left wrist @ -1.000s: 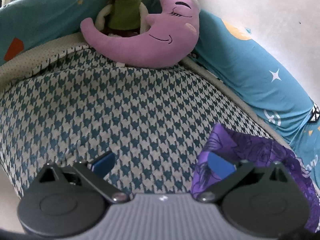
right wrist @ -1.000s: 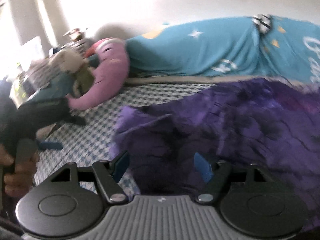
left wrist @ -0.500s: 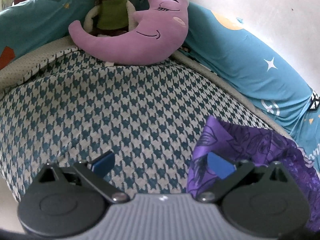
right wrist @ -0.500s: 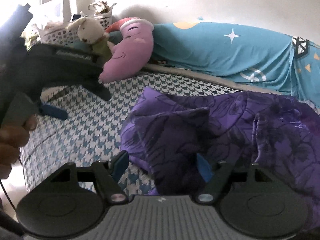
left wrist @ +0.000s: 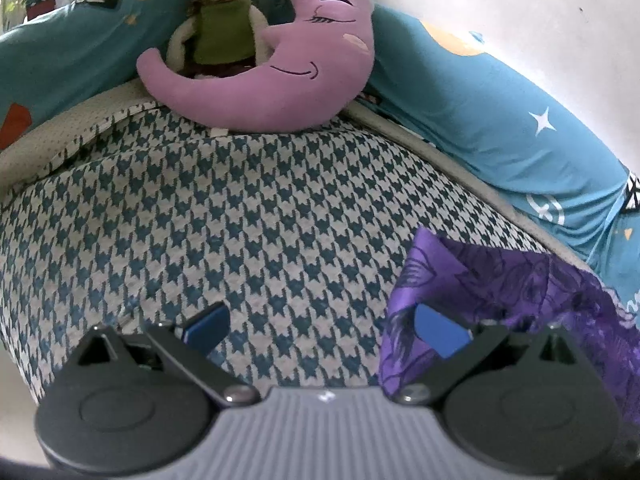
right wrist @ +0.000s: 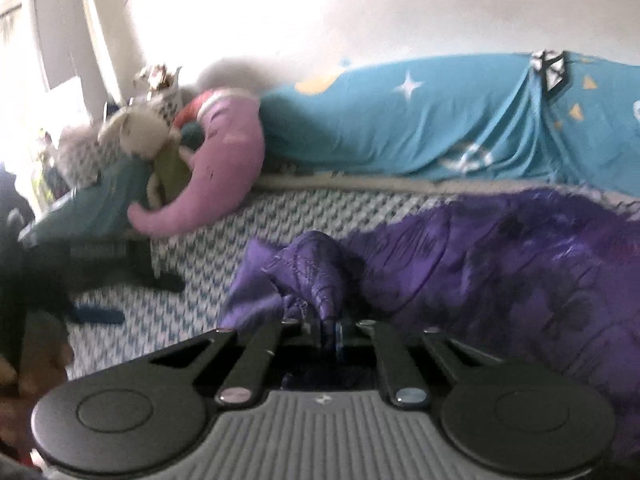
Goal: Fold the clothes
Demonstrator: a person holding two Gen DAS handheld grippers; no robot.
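- Left claw (left wrist: 320, 330): I hold it above the houndstooth bed cover (left wrist: 248, 232), jaws spread wide and empty; one blue pad (left wrist: 438, 332) overlaps the near corner of the purple garment (left wrist: 520, 280), not pinching it.
- Purple garment lies crumpled on the cover's right half, its left corner now bunched and lifted.
- Right claw (right wrist: 330, 330): a moment ago its jaws stood apart over that corner; they have now snapped closed on a fold of the purple cloth.
- Meaning, in my judgement: the first grasp is secured. The left claw must take the other corner before any fold begins.
- Moon pillow (left wrist: 280, 80) sits well clear.
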